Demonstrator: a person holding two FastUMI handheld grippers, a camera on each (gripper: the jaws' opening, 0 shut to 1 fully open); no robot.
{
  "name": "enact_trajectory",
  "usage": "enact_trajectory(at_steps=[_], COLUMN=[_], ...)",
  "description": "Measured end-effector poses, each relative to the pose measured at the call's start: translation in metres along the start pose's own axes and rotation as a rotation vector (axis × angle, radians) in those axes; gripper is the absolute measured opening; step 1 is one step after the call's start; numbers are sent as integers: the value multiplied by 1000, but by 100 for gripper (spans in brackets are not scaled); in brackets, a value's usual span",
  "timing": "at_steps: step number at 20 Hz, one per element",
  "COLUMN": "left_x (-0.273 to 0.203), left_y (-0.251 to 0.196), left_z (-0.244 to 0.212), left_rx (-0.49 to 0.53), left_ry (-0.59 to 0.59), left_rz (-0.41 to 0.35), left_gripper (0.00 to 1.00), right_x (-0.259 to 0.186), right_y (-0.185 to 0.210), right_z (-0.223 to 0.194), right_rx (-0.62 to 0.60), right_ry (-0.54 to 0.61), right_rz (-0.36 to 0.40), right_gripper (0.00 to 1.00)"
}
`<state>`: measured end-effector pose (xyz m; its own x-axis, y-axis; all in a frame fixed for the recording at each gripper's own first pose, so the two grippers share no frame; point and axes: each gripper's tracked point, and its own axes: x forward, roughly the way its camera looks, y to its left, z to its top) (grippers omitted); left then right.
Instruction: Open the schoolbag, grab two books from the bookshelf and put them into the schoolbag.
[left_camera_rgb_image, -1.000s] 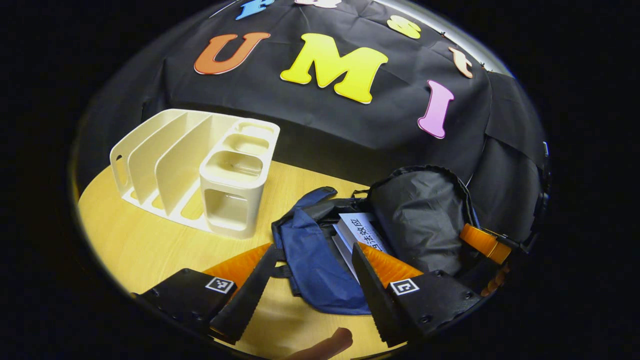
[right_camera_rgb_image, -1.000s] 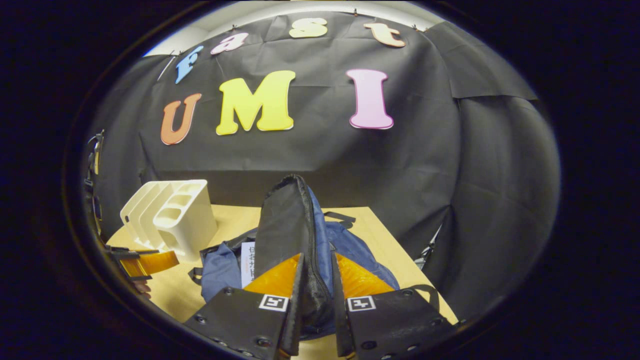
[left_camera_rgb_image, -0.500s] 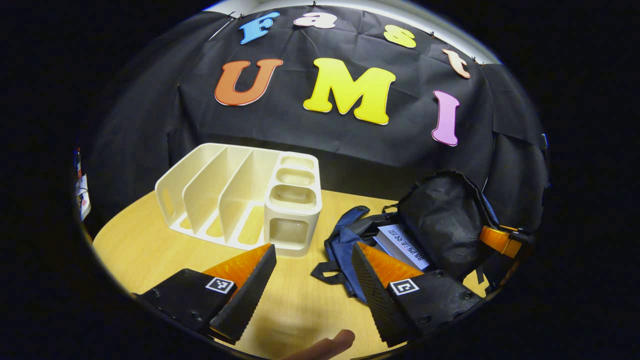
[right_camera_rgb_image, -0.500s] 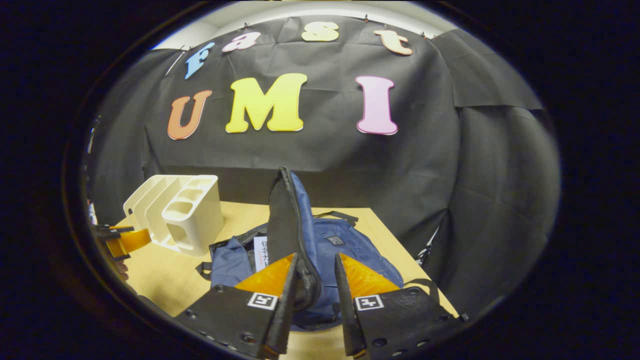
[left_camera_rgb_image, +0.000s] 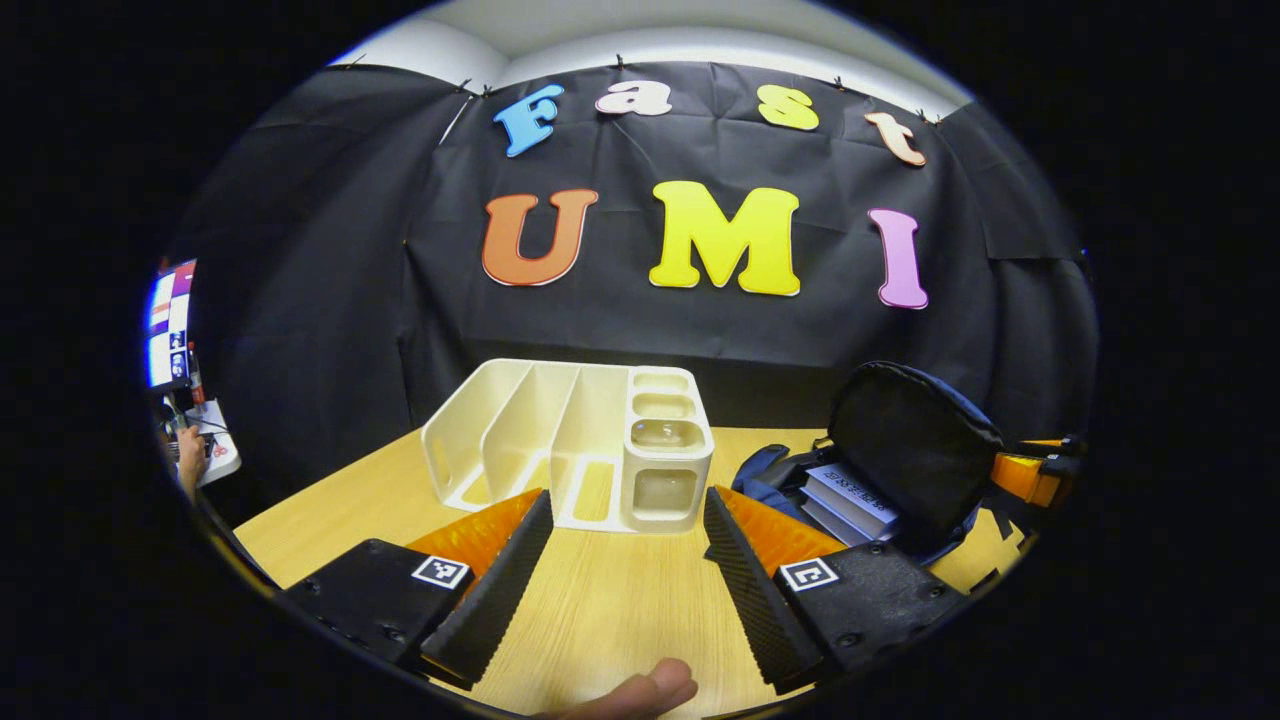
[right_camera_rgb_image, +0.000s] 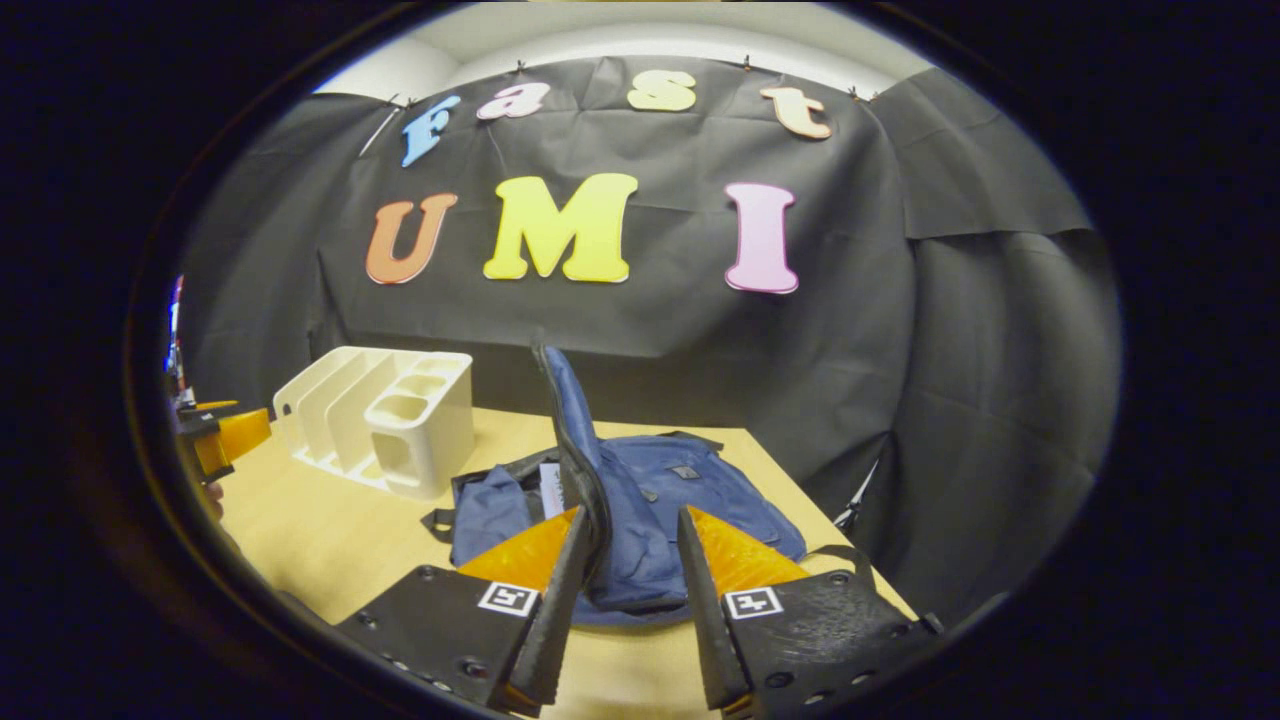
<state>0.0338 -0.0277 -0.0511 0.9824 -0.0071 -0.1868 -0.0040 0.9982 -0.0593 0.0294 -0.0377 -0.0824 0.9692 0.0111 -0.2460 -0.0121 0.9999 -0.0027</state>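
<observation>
The white bookshelf (left_camera_rgb_image: 570, 445) stands with bare slots on the wooden table, just beyond my left gripper (left_camera_rgb_image: 626, 495), which is open and holds nothing. The blue schoolbag (left_camera_rgb_image: 905, 450) lies to its right with its flap raised and two books (left_camera_rgb_image: 850, 492) inside. In the right gripper view the schoolbag (right_camera_rgb_image: 690, 490) lies ahead, and its flap (right_camera_rgb_image: 570, 430) stands up between the fingers of my right gripper (right_camera_rgb_image: 632, 512). That gripper is open; the flap leans on its left finger alone. A sliver of a book (right_camera_rgb_image: 550, 480) shows in the bag's mouth, with the bookshelf (right_camera_rgb_image: 385, 415) at the left.
The table (left_camera_rgb_image: 600, 610) ends at black cloth walls behind and to the right. A screen (left_camera_rgb_image: 165, 320) and a person's hand (left_camera_rgb_image: 185, 455) sit beyond the left edge. A fingertip (left_camera_rgb_image: 640, 692) shows below my left gripper. The other gripper (right_camera_rgb_image: 225, 435) is at the far left.
My left gripper drew back from the bag and turned toward the bookshelf. My right gripper's fingers spread apart around the flap, and it also pulled back.
</observation>
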Motion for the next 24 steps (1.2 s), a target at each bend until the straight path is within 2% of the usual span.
enact_trajectory(at_steps=[1, 6, 9, 11, 14, 17, 18, 21, 24], left_x=[-5, -36, -51, -56, -68, -73, -74, -78, -78], left_y=[3, 18, 23, 26, 11, 17, 16, -3, -3], left_z=[2, 11, 22, 24, 26, 37, 38, 31, 27], left_rx=[-3, 4, 27, 9, 13, 51, 52, 58, 79], left_ry=[-14, -64, -101, -101, -103, -148, -154, -144, -130], left_rz=[1, 34, 28, 26, -23, 13, 16, -35, -36], left_gripper=[96, 96, 96, 96, 96, 96, 96, 96, 96], right_x=[-9, -54, -81, -100, -117, -122, -121, -123, -124], right_y=[-3, -18, -26, -23, -29, -24, -22, 0, 3], right_z=[2, 21, 24, 26, 33, 40, 39, 38, 44], right_rx=[-4, -8, 33, 51, 20, -15, -29, -32, -23], right_ry=[-17, -127, -150, -162, -192, -205, -205, -203, -231], right_rz=[-7, -34, -31, -16, -30, -39, -41, 10, 16], right_gripper=[60, 60, 58, 63, 67, 75, 81, 94, 99])
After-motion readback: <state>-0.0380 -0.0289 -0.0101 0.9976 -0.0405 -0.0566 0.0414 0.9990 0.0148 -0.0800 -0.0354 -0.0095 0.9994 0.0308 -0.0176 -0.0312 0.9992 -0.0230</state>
